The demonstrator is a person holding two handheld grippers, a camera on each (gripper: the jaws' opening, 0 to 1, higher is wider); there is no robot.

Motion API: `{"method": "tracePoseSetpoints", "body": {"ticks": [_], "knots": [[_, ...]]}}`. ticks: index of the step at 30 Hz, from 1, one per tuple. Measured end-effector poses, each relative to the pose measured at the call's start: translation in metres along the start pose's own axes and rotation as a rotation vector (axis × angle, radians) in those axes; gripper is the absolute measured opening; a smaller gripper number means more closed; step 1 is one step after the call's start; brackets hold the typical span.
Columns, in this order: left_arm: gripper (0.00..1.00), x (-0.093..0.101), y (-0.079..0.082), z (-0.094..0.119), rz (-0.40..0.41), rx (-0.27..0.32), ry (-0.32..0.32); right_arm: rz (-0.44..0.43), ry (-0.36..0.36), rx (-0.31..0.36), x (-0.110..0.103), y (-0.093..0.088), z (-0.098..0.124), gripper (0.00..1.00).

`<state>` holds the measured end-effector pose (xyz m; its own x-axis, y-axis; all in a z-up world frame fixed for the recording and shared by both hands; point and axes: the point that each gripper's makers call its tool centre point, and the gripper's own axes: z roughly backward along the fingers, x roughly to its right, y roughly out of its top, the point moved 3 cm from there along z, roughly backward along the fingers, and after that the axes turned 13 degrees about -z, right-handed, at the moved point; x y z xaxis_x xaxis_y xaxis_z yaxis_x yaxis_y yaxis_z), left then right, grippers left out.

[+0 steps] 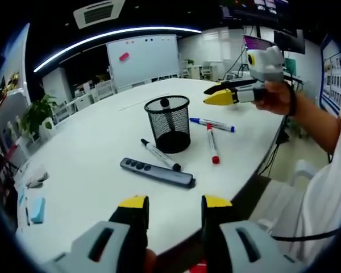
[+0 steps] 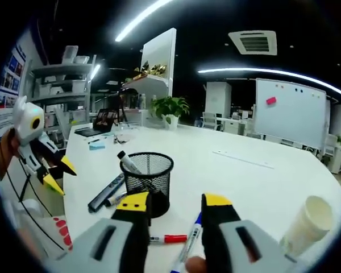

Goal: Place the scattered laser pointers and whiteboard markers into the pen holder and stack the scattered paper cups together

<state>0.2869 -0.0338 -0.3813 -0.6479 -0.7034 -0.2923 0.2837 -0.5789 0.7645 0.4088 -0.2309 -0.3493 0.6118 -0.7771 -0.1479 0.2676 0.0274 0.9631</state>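
Note:
A black mesh pen holder stands on the white table with one marker upright in it. Around it lie a grey laser pointer, a black-capped marker, a red marker and a blue marker. A paper cup lies tilted at the right. My left gripper is open near the table's edge, holding nothing. My right gripper hovers open above the markers.
Blue sticky notes and small items lie at the table's far left end. A laptop sits at the far end, a potted plant behind it. A whiteboard stands beyond the table. A person's arm is at the right.

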Motion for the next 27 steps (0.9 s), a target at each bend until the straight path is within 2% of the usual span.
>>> {"method": "tracePoseSetpoints", "body": {"ticks": [16, 27], "knots": [[0.38, 0.000, -0.001, 0.001, 0.000, 0.000, -0.001, -0.004, -0.030, -0.036, 0.009, -0.016, 0.003, 0.34], [0.38, 0.002, 0.001, -0.001, -0.003, 0.007, -0.005, -0.007, -0.038, -0.049, 0.010, -0.020, 0.006, 0.33]]}}
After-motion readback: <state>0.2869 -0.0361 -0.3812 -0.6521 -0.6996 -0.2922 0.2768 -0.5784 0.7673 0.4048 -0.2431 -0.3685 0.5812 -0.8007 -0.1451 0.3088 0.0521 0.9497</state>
